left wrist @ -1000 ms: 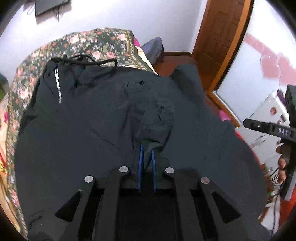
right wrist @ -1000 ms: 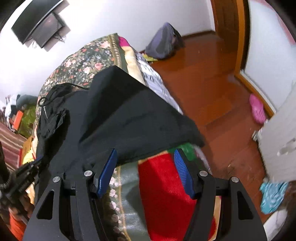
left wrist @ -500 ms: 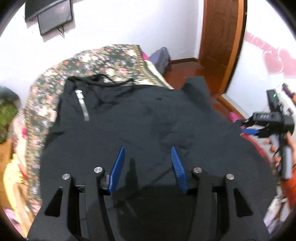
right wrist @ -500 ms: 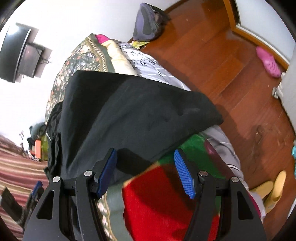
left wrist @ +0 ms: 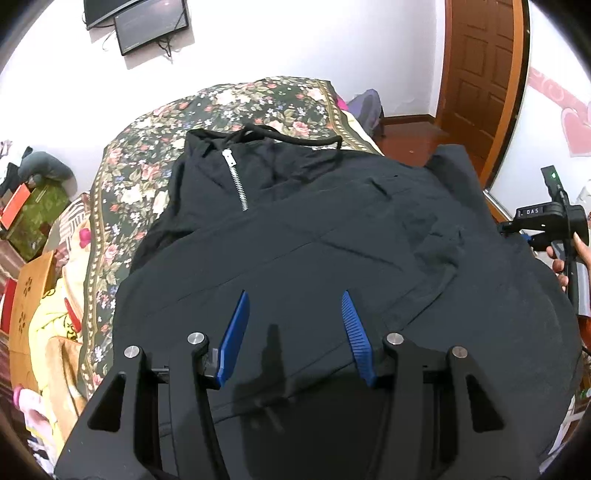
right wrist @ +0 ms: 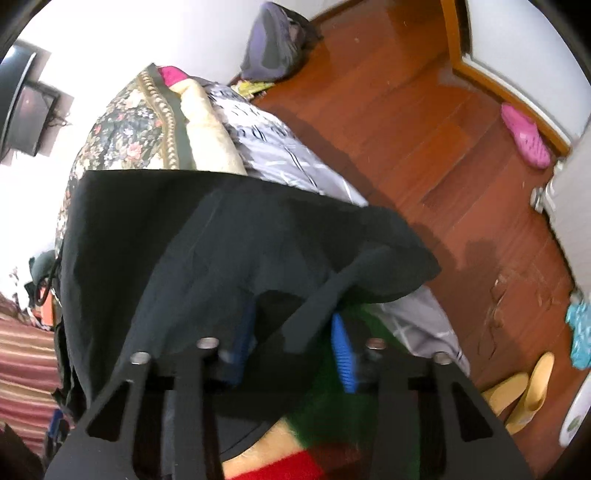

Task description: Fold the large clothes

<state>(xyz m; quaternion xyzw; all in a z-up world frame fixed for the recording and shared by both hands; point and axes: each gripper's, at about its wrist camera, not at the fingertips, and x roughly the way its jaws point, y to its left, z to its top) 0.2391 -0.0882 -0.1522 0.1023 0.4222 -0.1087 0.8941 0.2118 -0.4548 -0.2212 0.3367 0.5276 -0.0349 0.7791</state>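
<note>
R gripper [right wrist: 295, 332] lower centre, blue jaws closing w/ edge of black zip-up fabric jacket [right wrist: 229, 236] between them, L gripper [left wrist: 293, 332] lower centre, half-open, nothing held, above jacket spread mid-frame over floral bedspread [left wrist: 147, 158].

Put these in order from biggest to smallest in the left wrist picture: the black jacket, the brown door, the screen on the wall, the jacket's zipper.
1. black jacket
2. brown door
3. screen on the wall
4. zipper

The jacket lies much nearer the camera, which makes it look bigger.

Hoodie [left wrist: 332, 240] lies spread on the bed [left wrist: 258, 99].
</note>
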